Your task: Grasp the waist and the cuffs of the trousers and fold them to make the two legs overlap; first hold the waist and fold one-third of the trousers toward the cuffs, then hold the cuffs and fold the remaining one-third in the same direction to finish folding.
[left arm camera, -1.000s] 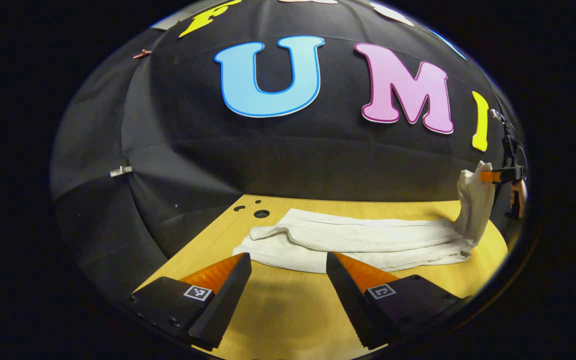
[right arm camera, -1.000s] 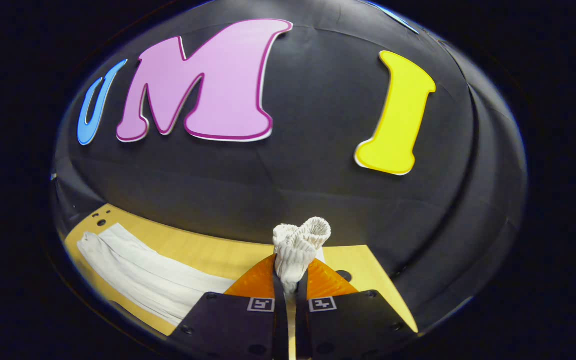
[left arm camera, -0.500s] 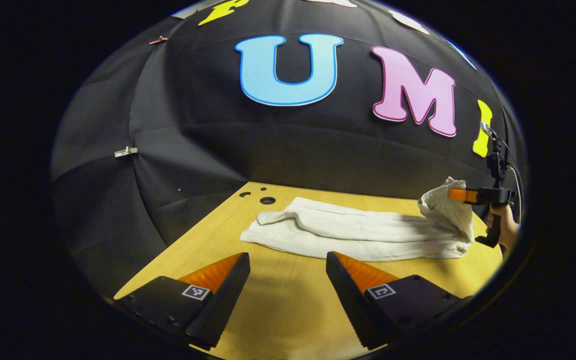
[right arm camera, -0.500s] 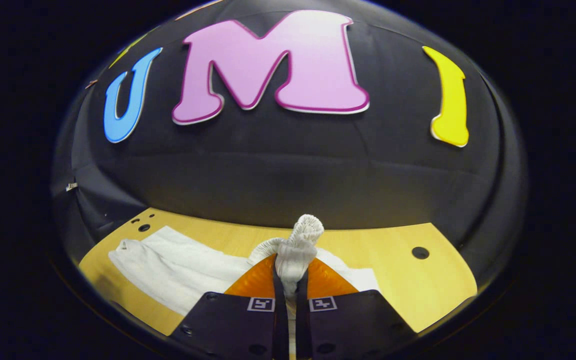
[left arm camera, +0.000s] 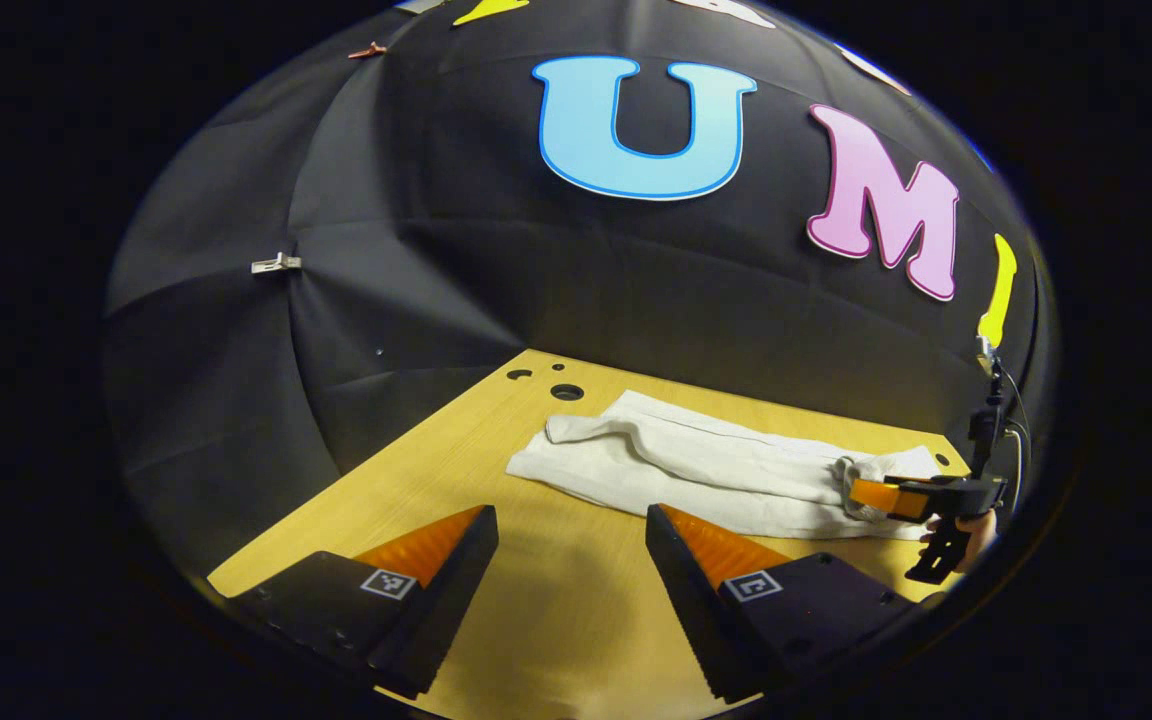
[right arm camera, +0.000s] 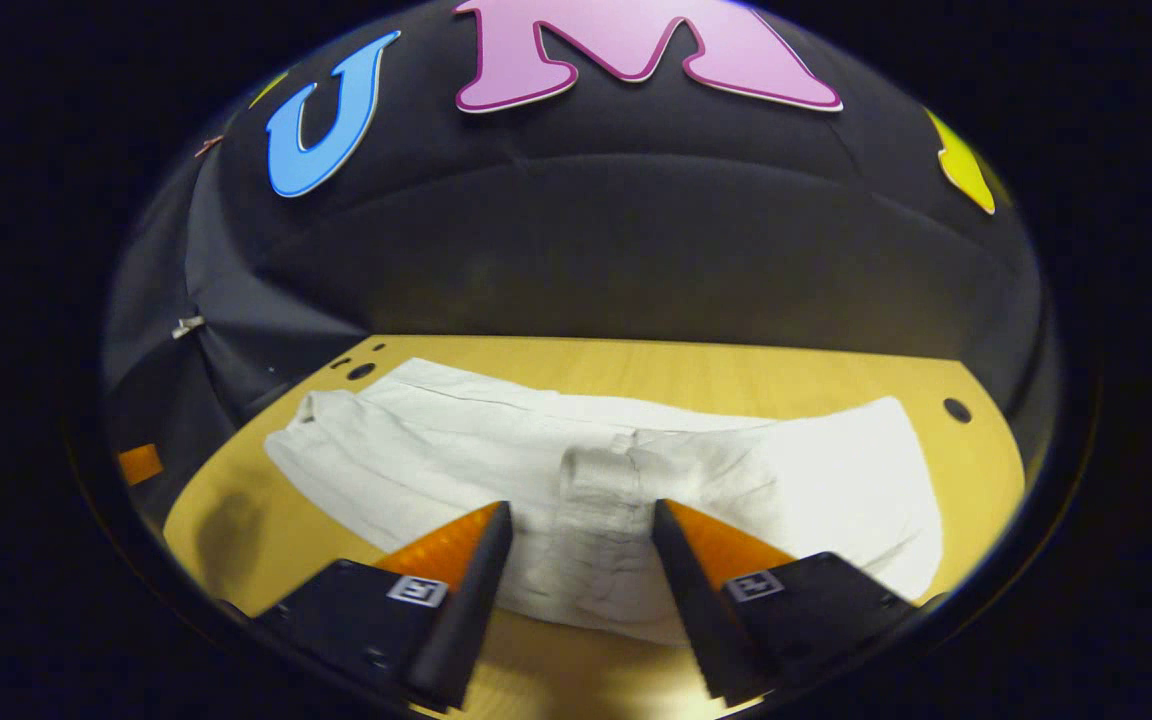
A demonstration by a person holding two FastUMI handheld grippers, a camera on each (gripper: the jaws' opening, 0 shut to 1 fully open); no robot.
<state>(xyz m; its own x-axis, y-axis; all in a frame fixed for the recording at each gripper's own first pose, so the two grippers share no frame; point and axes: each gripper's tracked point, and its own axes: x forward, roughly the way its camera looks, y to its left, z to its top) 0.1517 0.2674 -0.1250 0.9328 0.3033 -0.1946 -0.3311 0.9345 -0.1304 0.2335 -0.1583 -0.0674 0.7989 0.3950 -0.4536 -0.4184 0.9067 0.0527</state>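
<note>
The right gripper (right arm camera: 576,525) has its jaws spread apart with nothing between them, poised just over the near edge of the white trousers (right arm camera: 576,480), whose folded-over end forms a small raised lump of cloth straight ahead of the fingers. The left gripper (left arm camera: 571,525) is likewise wide apart and empty, over bare wood short of the trousers' (left arm camera: 706,470) near edge. The garment lies flat and lengthwise on the wooden table (right arm camera: 736,375), which has small round holes near its far corners. Black cloth walls the booth behind, pinned with a small metal clip (left arm camera: 276,264). The left gripper view takes in the right gripper from the side at the trousers' far end, with a hand (left arm camera: 971,527) on its handle, largely cut off at the edge.
</note>
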